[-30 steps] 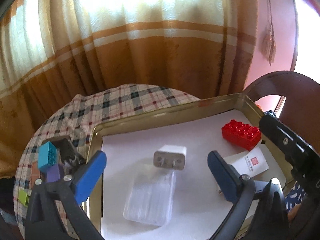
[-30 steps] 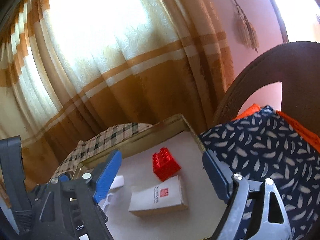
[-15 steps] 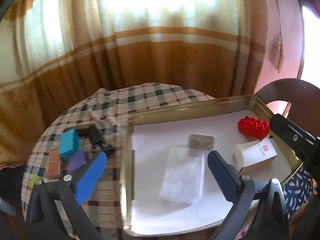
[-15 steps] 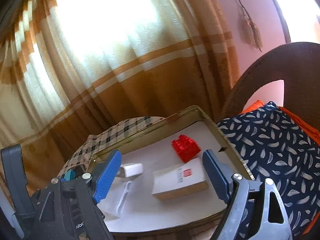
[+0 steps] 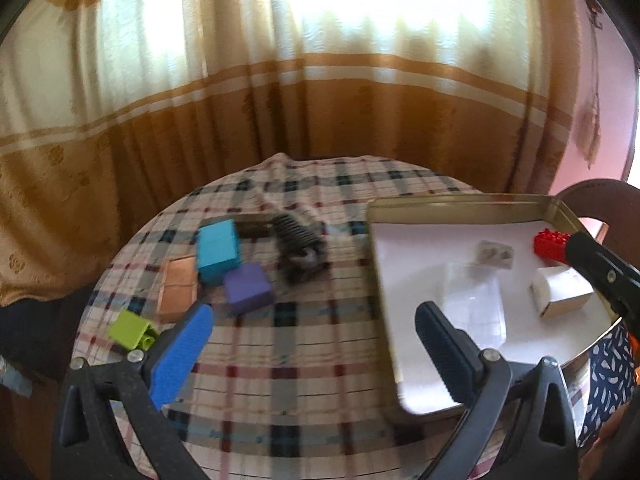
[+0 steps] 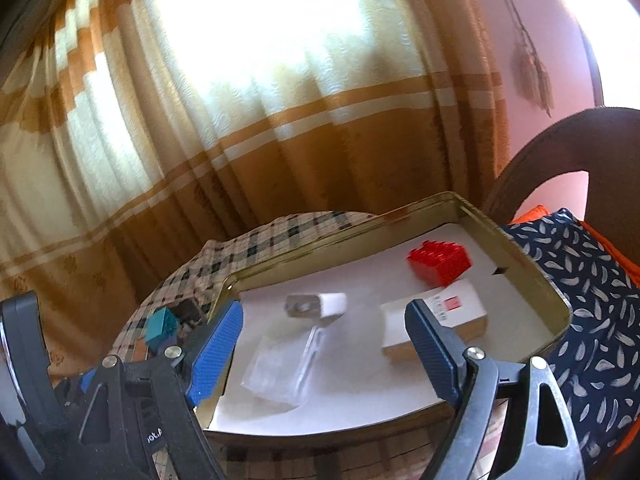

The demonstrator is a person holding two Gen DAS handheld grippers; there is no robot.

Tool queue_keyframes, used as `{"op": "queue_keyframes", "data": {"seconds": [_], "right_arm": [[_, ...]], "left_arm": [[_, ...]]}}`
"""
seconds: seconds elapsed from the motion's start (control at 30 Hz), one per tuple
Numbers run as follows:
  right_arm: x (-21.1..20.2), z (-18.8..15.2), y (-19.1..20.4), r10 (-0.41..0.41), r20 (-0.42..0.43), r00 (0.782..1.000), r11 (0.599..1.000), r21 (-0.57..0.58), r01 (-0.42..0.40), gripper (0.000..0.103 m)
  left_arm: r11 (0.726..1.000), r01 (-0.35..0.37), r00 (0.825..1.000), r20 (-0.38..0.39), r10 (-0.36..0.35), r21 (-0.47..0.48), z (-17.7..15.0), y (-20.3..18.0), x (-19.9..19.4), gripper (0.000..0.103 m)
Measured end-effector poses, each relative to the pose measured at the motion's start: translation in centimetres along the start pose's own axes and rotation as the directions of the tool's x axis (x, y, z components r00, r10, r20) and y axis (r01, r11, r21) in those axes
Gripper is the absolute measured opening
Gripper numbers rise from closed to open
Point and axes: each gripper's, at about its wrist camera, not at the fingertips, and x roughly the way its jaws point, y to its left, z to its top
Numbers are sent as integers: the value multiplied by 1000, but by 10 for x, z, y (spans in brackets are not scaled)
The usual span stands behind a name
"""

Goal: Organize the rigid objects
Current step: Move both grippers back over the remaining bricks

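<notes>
A gold metal tray [image 5: 460,199] [image 6: 532,280] lined with white paper holds a red brick [image 5: 548,243] [image 6: 440,262], a white plug adapter [image 5: 494,253] [image 6: 316,305], a clear plastic case [image 5: 476,312] [image 6: 280,364] and a white box with a red mark [image 5: 560,295] [image 6: 436,320]. Left of the tray, on the checked cloth, lie a teal brick [image 5: 218,250], a purple block [image 5: 248,294], a green brick [image 5: 132,330] and a black comb-like piece [image 5: 298,244]. My left gripper [image 5: 312,352] hangs open over the cloth, empty. My right gripper [image 6: 324,348] is open before the tray's front, empty.
The round table [image 5: 280,380] wears a checked cloth; a flat brown card [image 5: 178,290] lies under the teal brick. A tan curtain [image 5: 320,100] hangs behind. A dark wooden chair back [image 6: 560,152] and a navy patterned cushion [image 6: 592,320] stand right of the tray.
The left wrist view has swung left from the tray to the cloth, bringing the loose blocks to the centre. The right wrist view has pulled back, showing the whole tray. Both grippers stayed open.
</notes>
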Motion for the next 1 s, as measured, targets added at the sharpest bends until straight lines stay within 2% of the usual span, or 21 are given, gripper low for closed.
{"op": "queue_keyframes", "data": {"seconds": [0.3, 1.0], "right_arm": [[-1, -7, 35, 31, -6, 999, 997, -72, -32, 85], [4, -34, 98, 118, -51, 992, 977, -171, -125, 85]], "left_arm": [[998, -21, 1000, -14, 20, -67, -4, 34, 5, 103], [985, -105, 993, -61, 97, -137, -23, 94, 12, 103]]}}
